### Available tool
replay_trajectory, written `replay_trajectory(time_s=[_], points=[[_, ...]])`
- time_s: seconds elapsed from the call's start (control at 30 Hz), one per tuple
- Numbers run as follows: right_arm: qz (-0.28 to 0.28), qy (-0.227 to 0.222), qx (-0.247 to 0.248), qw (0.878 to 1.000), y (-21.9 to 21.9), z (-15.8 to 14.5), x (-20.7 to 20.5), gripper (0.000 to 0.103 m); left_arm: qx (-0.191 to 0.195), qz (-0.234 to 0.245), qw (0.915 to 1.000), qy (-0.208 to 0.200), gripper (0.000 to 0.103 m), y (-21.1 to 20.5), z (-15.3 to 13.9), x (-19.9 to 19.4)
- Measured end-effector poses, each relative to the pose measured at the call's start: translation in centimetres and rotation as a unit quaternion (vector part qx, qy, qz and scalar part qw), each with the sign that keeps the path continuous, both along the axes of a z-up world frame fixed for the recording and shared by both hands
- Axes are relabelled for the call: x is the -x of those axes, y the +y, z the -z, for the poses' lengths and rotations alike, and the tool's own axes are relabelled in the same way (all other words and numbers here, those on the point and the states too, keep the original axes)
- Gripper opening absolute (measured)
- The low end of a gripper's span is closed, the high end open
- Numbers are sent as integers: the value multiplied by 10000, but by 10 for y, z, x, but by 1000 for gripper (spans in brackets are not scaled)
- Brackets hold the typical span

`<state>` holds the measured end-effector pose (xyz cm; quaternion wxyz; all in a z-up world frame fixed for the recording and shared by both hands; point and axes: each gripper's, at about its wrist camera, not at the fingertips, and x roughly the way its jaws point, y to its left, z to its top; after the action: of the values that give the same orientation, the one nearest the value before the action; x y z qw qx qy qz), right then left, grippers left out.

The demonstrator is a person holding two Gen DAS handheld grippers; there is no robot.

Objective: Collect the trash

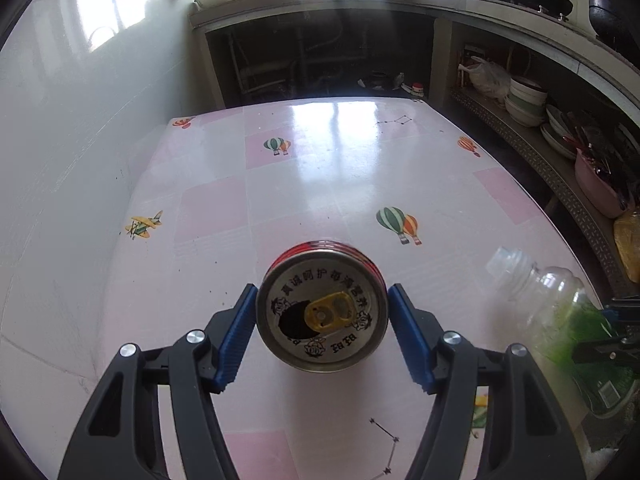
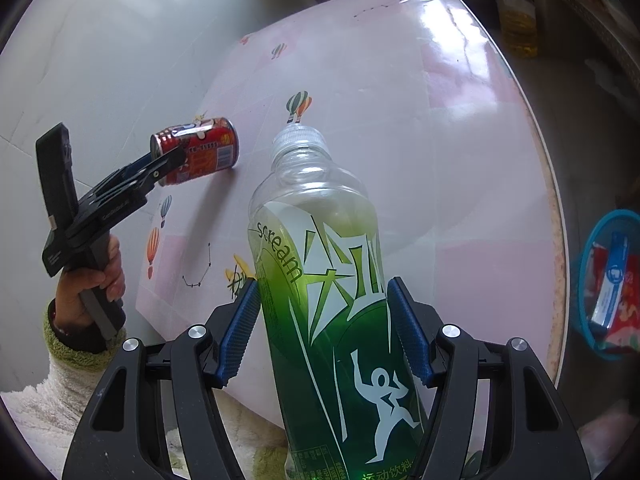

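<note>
— Which way does the can point, as we see it from the left gripper?

— Its long axis runs straight forward, away from the gripper. The silver top faces back at us, with the yellow pull tab and the dark drinking hole. The red printed wall goes off beyond the fingertips.

— And where is it, relative to the tool?

— Its top end sits between the two blue ribbed pads, at their tips. In the right wrist view it looks to lie on its side on the glossy pink checked table. One pad stands at the rim on each side, but we cannot tell if they press on the metal.

— What about the right gripper?

— It is closed on the bottle. Both pads lie against the green label. The bottle is clear, thin plastic, round, with a ridged neck and a pale screw cap.

— Its direction?

— The long axis goes forward along the fingers, cap ahead of the tips and leaning a little left, base back under the tool.

— Anything else near it?

— To the right of this gripper, beyond the table edge, we see a blue basket with red and white wrappers inside. To the left, a hand in a fuzzy sleeve holds the other tool.
</note>
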<state>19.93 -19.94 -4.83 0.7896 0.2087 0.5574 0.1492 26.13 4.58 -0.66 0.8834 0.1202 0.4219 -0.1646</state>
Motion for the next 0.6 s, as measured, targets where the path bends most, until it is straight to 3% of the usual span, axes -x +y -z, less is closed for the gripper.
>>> replay_trajectory(time_s=[0.23,0.37,0.6], points=[[37,93,141,9999,4,-2,1,62,229,419,9978,450,64,-18,-5,42],[-35,223,140,9996,8,1,-2,63,41,565,9982,196,64,-35,1,57],[-85,265,296,9992,9,-6,-11,67,235,570,9981,-11,64,-42,4,52]])
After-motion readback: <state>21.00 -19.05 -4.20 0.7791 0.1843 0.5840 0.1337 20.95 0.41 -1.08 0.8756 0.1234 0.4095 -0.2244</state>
